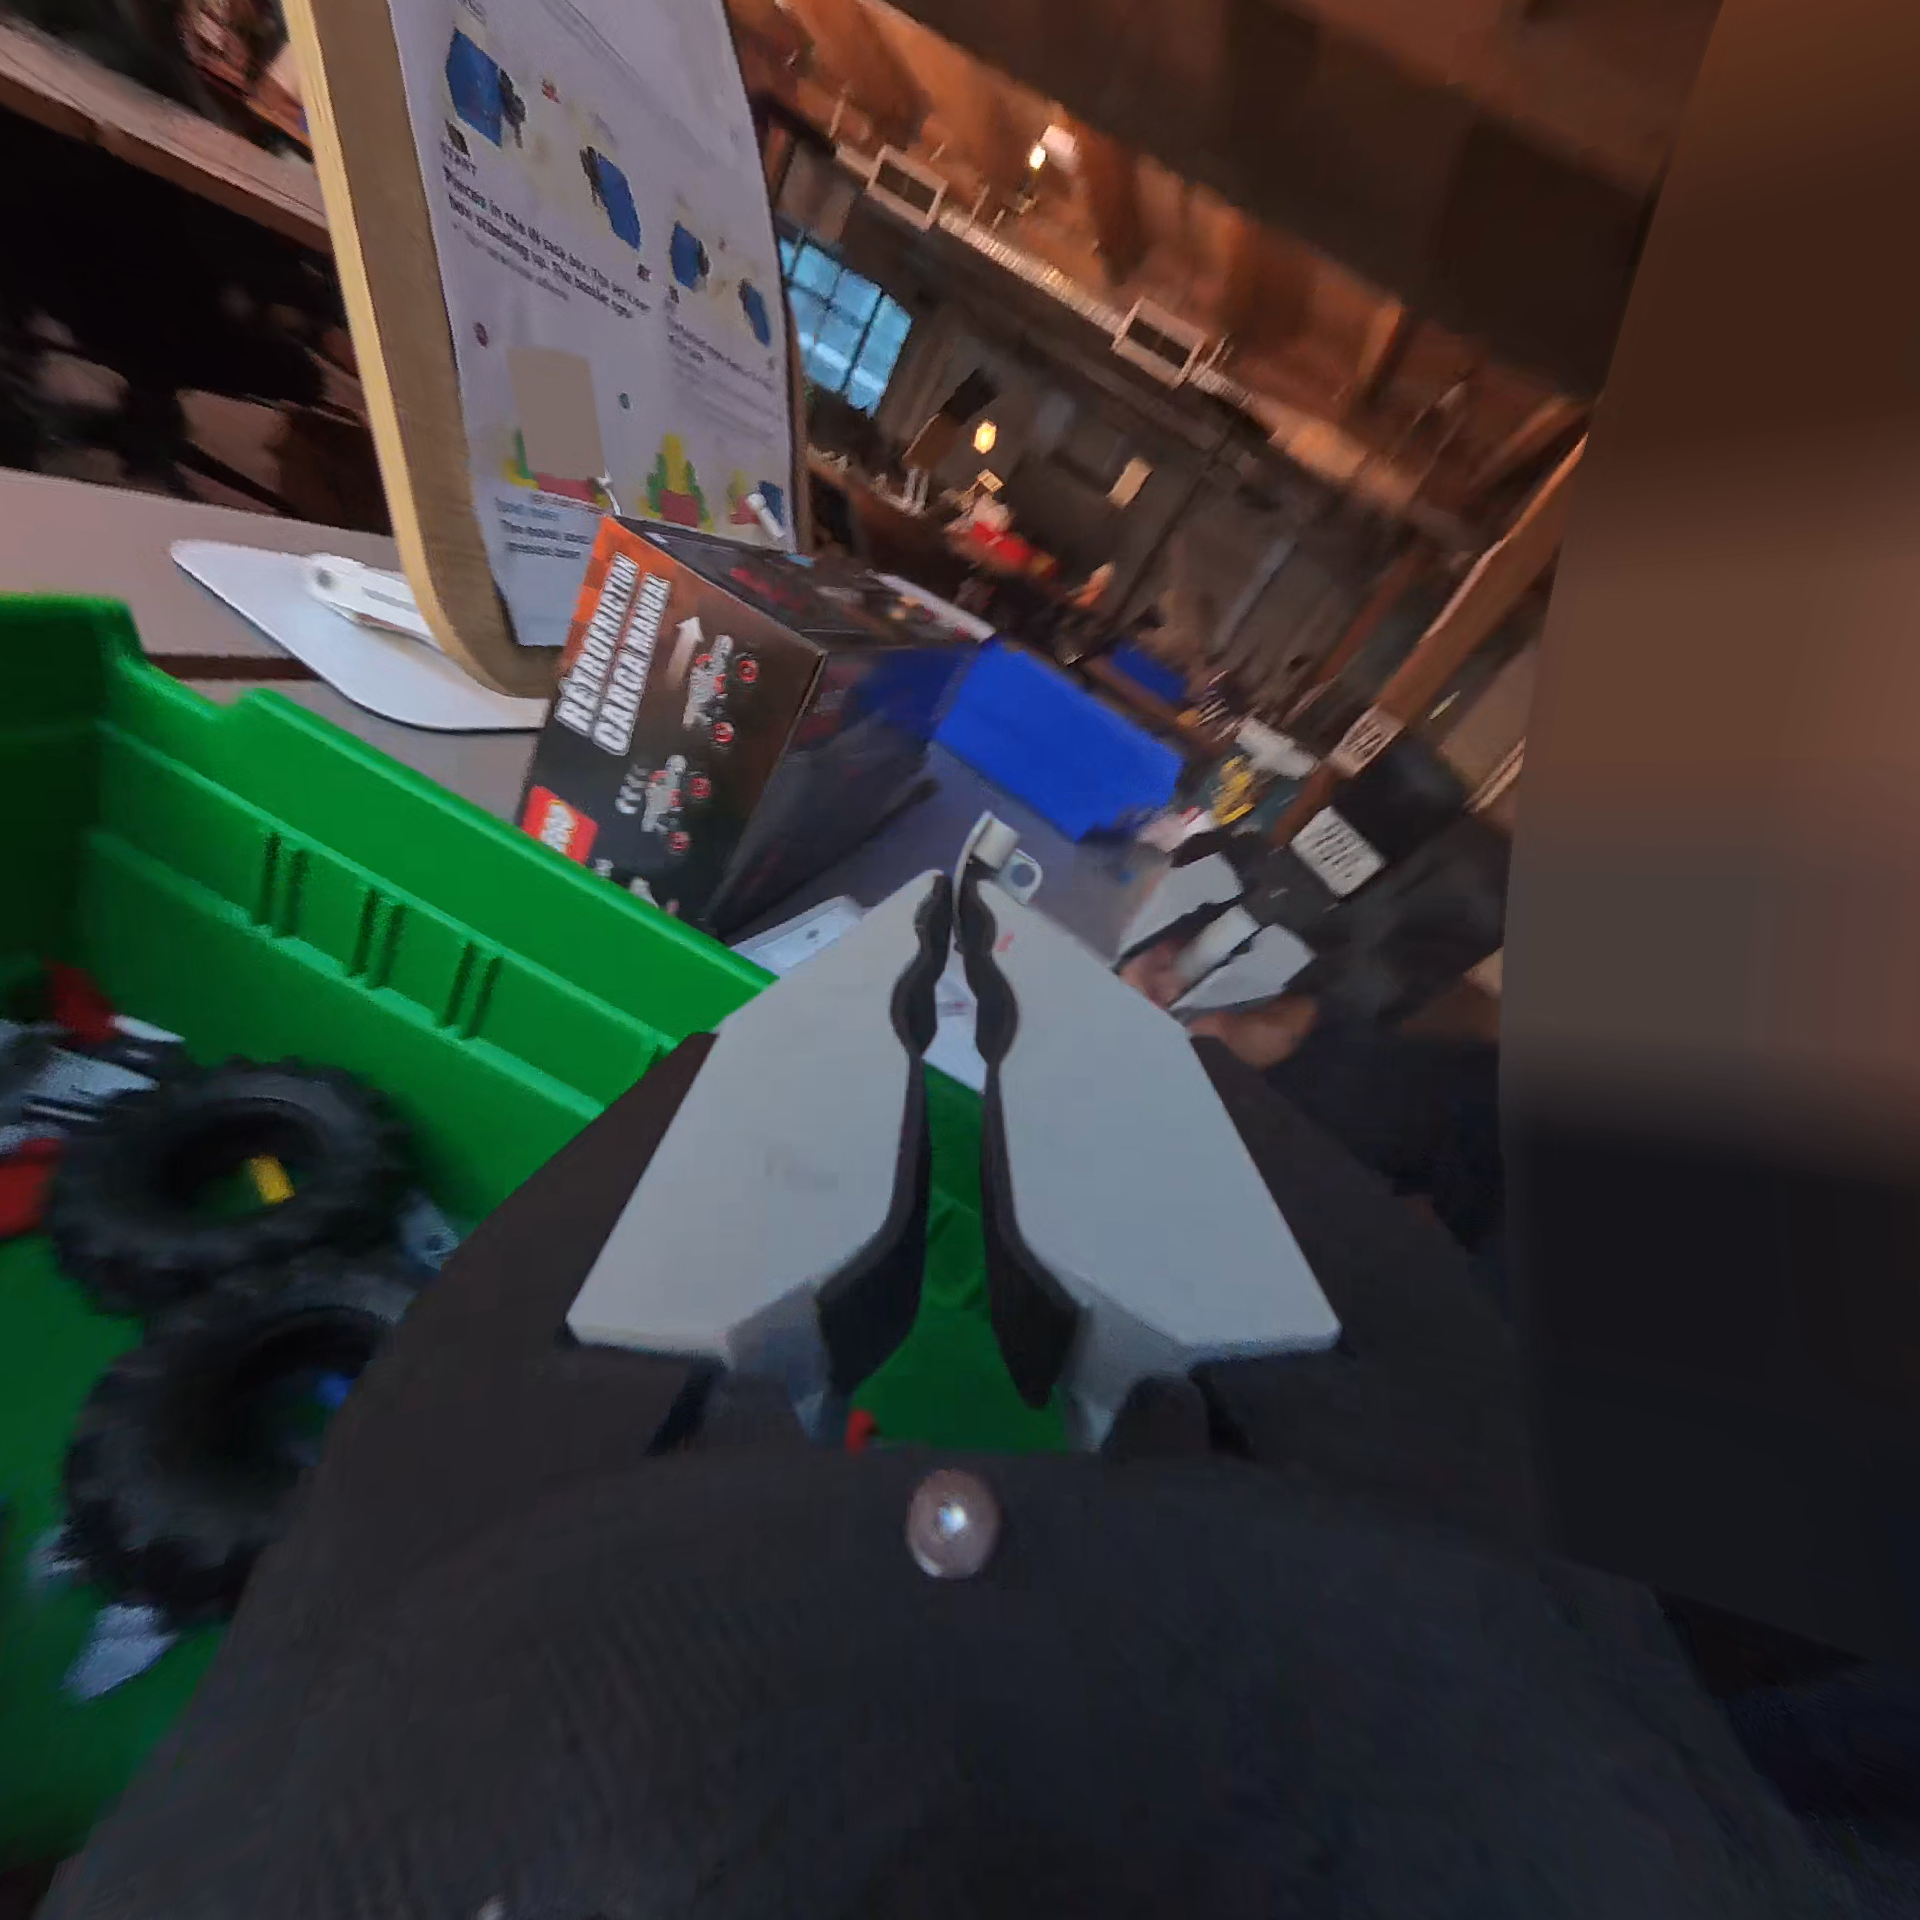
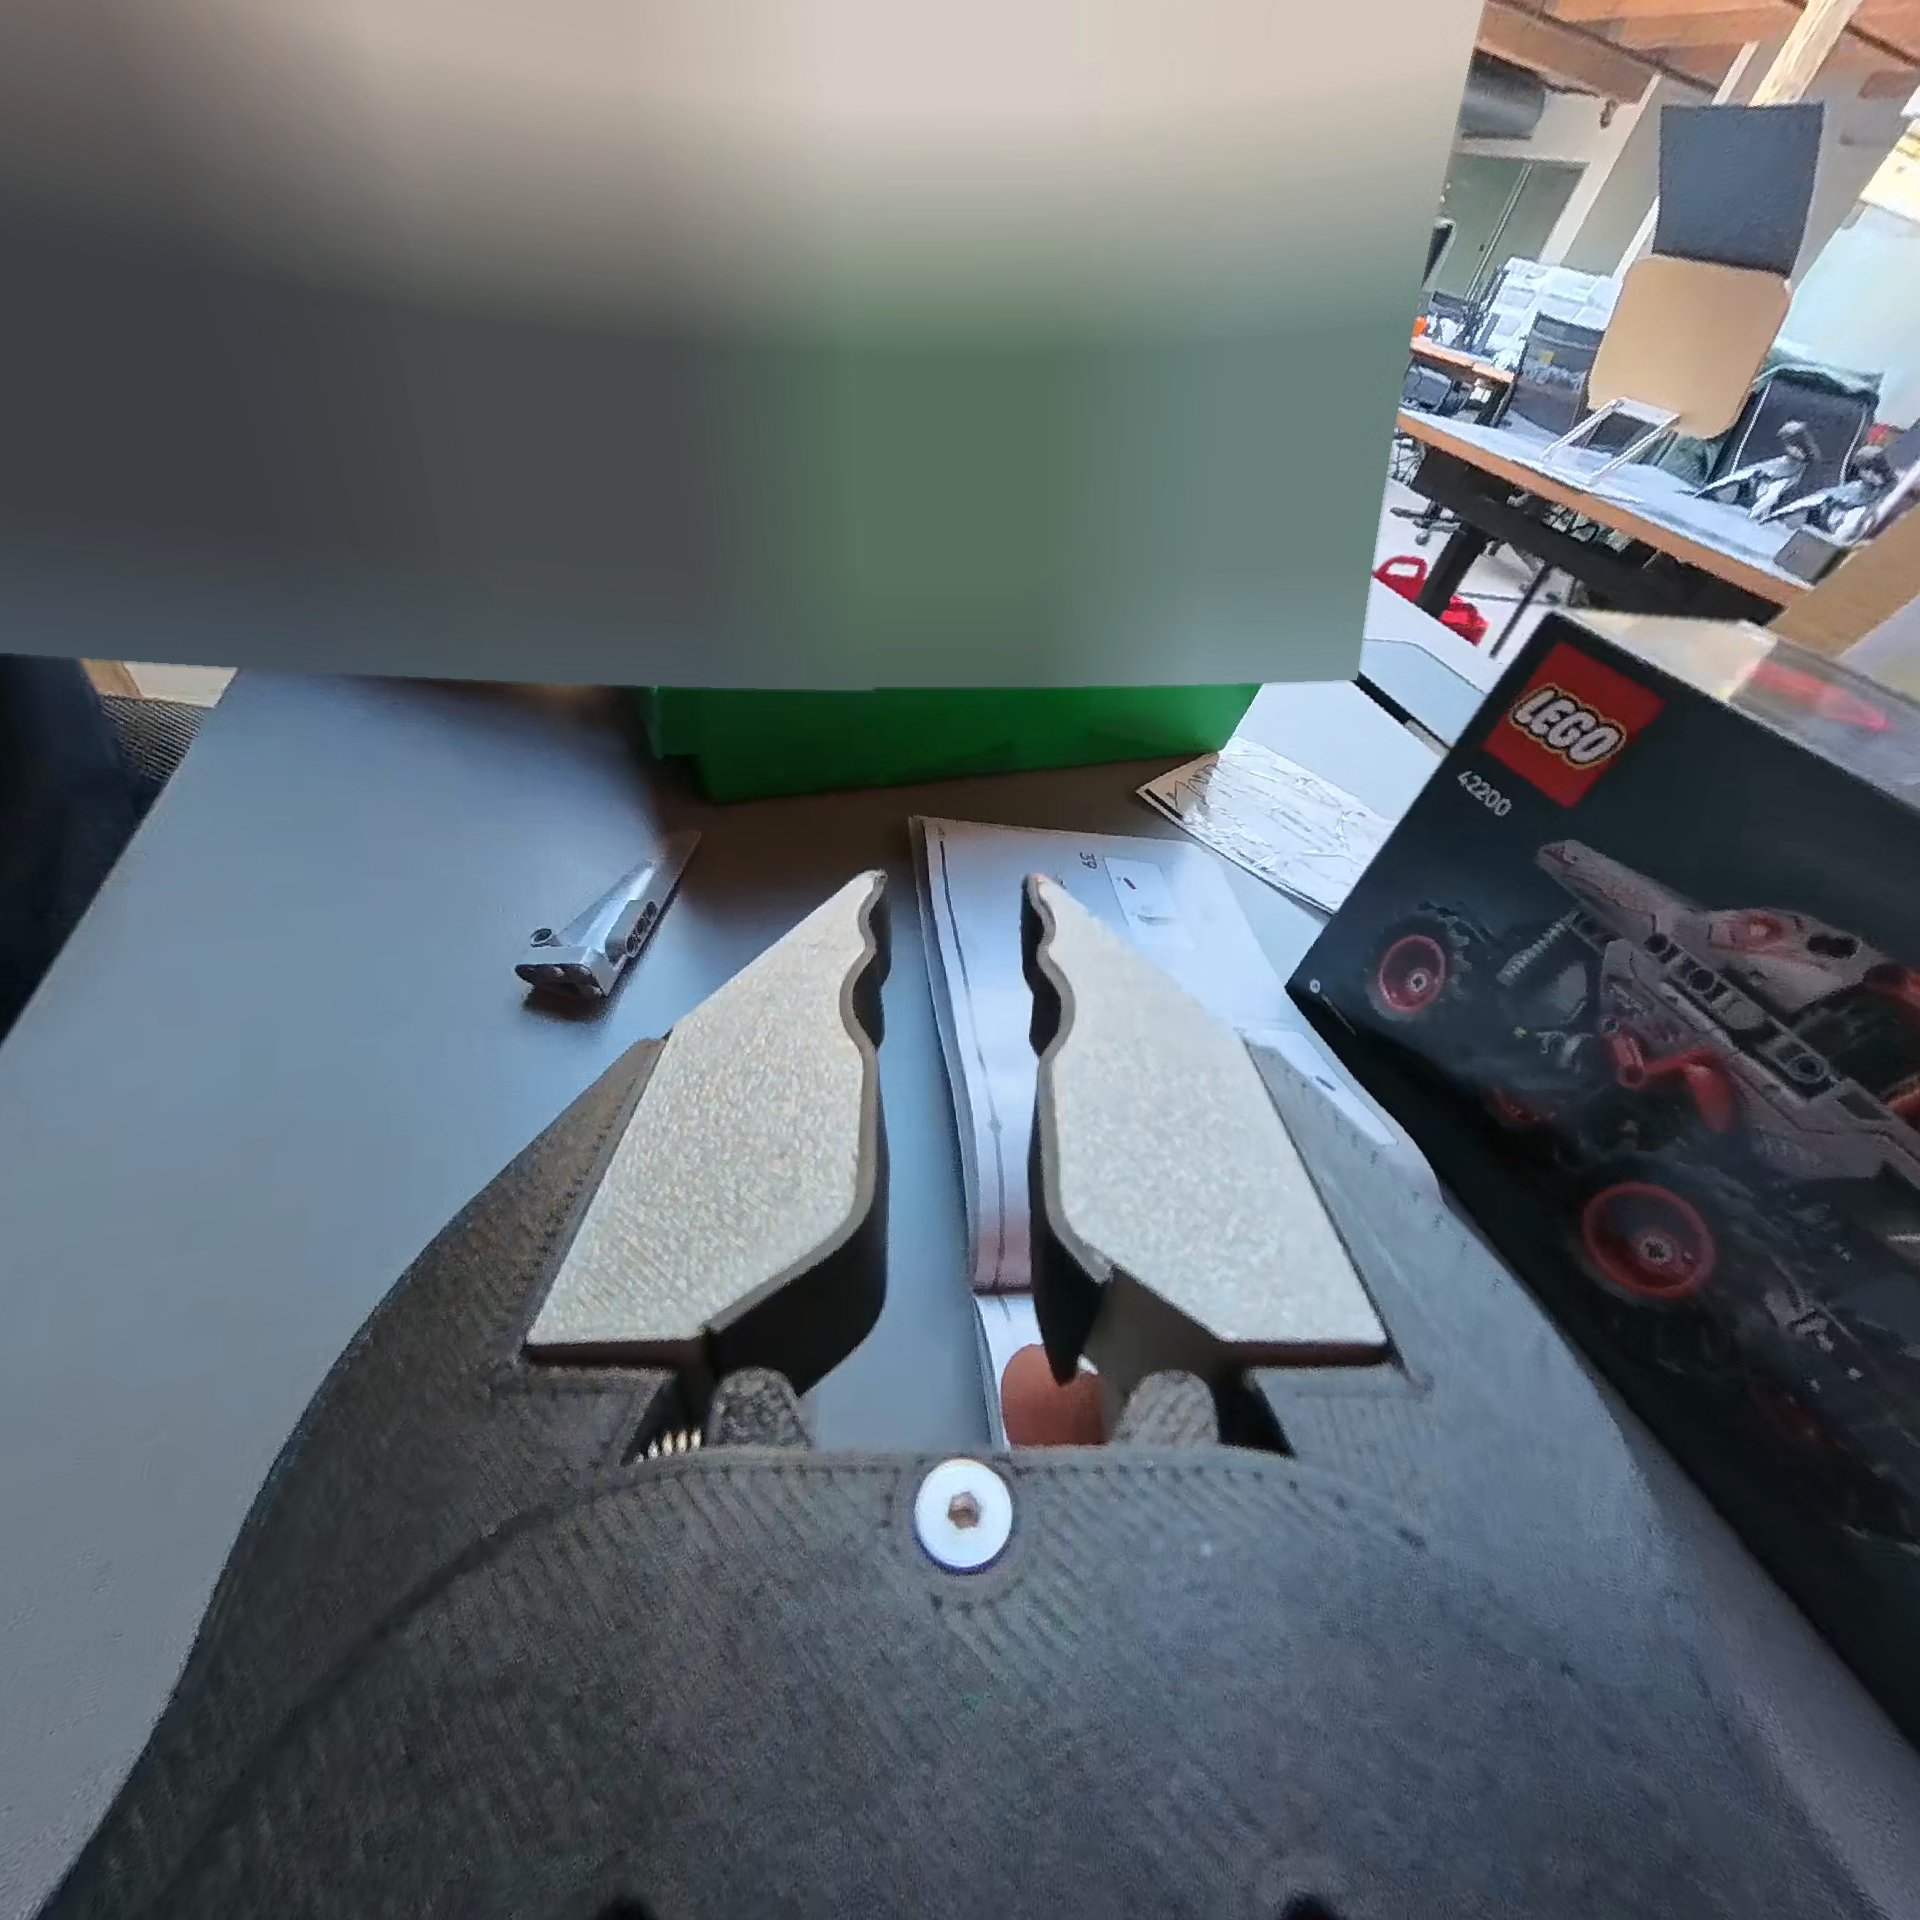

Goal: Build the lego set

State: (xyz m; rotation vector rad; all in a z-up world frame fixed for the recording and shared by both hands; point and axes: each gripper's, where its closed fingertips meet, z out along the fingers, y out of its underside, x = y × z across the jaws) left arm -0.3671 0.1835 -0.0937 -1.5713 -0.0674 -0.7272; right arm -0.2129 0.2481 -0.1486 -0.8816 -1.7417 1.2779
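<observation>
Bench [image 2: 312, 831], grey, carrying the whole kit. Left view blurred and tilted.

Left gripper [image 1: 954, 888]: jaws together at the tips, nothing seen between them. It hangs over the near corner of a green bin [image 1: 416, 914]. In the bin: two black knobbly tyres [image 1: 223, 1174], one nearer the far wall and one closer in, plus small red, grey and yellow pieces, too blurred to sort. Just beyond the bin's far wall stands the dark set box [image 1: 707, 748], upright on the bench. Behind that, a cardboard-backed instruction sheet [image 1: 592, 312] on a white stand. A blue bin [image 1: 1049, 727] sits farther off.

Right gripper [image 2: 956, 883]: jaws apart, empty, a clear gap between the tips. It is held low over the bench, above an open booklet [image 2: 1039, 904], which lies flat; the jaws straddle its left edge. A fingertip shows under the gripper's base. Left of the gripper, apart from it, a small grey assembly [image 2: 608, 925] lies on the bench: a long angled piece joined to a short beam with holes. To the right, the set box stands close beside the booklet, picture side showing a truck with red wheels. Past the booklet, the green bin's wall; between bin and box, a crumpled clear bag [image 2: 1278, 821]. More benches and a chair far behind.
</observation>
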